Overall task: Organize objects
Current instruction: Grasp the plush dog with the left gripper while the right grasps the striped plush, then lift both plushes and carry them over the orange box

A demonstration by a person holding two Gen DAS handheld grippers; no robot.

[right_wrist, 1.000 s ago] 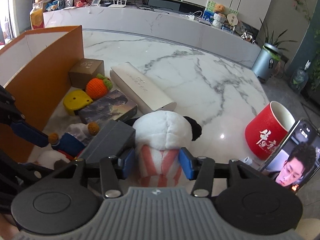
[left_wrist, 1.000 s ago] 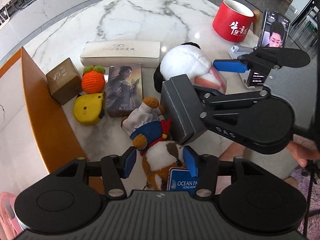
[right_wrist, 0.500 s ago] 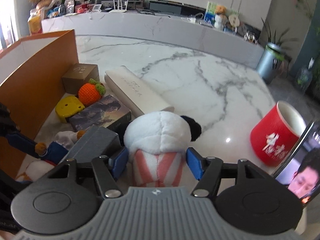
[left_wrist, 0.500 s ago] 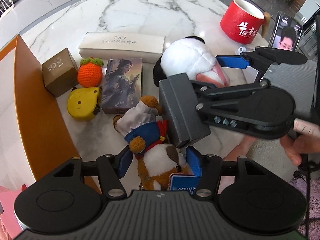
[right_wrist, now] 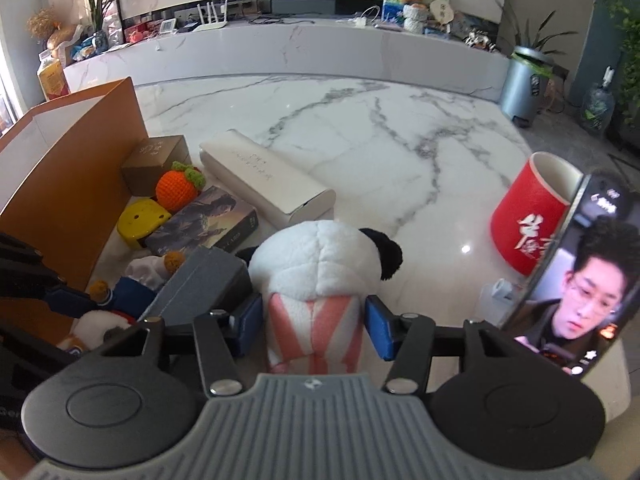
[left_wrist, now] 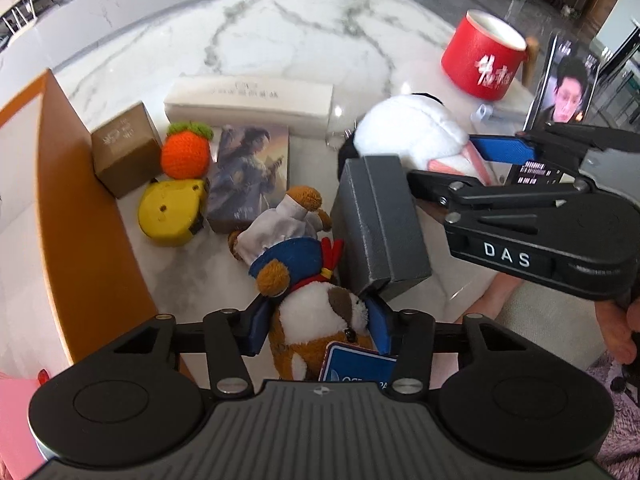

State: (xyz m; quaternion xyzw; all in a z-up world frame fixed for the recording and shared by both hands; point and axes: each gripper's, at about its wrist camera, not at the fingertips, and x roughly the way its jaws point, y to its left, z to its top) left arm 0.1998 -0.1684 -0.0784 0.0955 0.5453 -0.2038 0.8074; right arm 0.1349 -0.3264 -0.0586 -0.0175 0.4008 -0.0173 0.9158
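My left gripper [left_wrist: 318,326] is shut on a brown-and-white plush dog [left_wrist: 320,312] in a blue cape, lying on the marble table. My right gripper [right_wrist: 314,322] straddles the pink-striped base of a white panda plush [right_wrist: 316,264]; its blue pads stand just off the sides. A grey box [left_wrist: 380,220] lies between the two plushes. An orange crochet fruit [left_wrist: 186,156], a yellow tape measure [left_wrist: 170,214], a picture box [left_wrist: 250,174], a brown cube box [left_wrist: 124,150] and a long white case [left_wrist: 248,102] lie beyond.
An orange-walled open box [left_wrist: 88,232] stands at the left. A red mug [right_wrist: 528,216] and a propped phone [right_wrist: 576,296] playing video stand at the right. A blue tag [left_wrist: 356,366] hangs from the dog.
The left gripper's pads have closed in on the plush dog. The right gripper's pads have widened a little around the panda plush. Both views have shifted slightly.
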